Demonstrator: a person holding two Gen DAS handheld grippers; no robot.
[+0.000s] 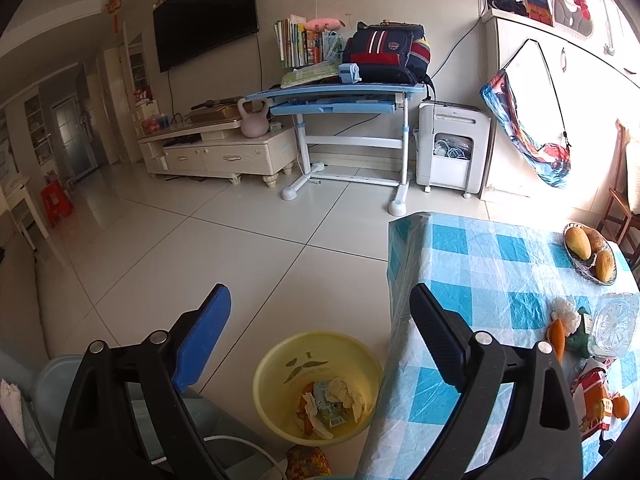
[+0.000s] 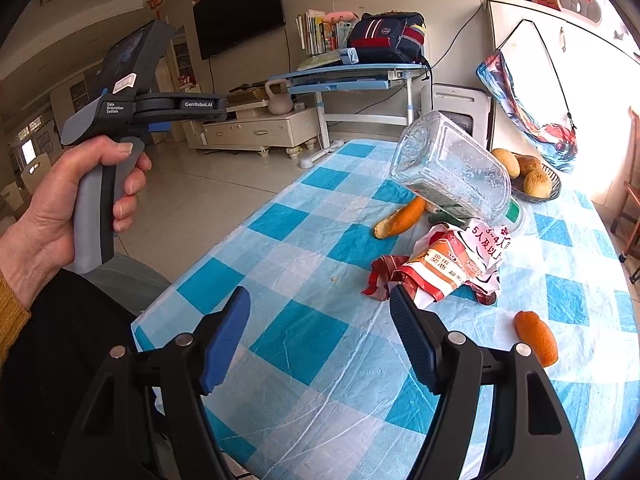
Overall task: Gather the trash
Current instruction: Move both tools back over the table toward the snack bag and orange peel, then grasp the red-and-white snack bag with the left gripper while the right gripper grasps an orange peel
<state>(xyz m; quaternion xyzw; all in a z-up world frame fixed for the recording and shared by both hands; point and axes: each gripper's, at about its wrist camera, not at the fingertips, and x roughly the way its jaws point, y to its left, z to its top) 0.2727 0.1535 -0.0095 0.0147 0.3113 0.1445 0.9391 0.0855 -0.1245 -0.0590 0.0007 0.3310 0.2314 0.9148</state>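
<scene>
- Right gripper (image 2: 320, 338): jaws apart, empty; crumpled snack wrapper (image 2: 448, 264) just ahead, at its right pad, long axis slanting up-right.
- Left gripper (image 1: 320, 336): jaws apart, empty, above yellow bin (image 1: 276, 368), farther away.

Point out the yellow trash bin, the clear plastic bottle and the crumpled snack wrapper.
yellow trash bin (image 1: 280, 364): left wrist view, inner back wall.
clear plastic bottle (image 2: 452, 164): right wrist view, middle of its side.
crumpled snack wrapper (image 2: 448, 264): right wrist view, orange printed face.
</scene>
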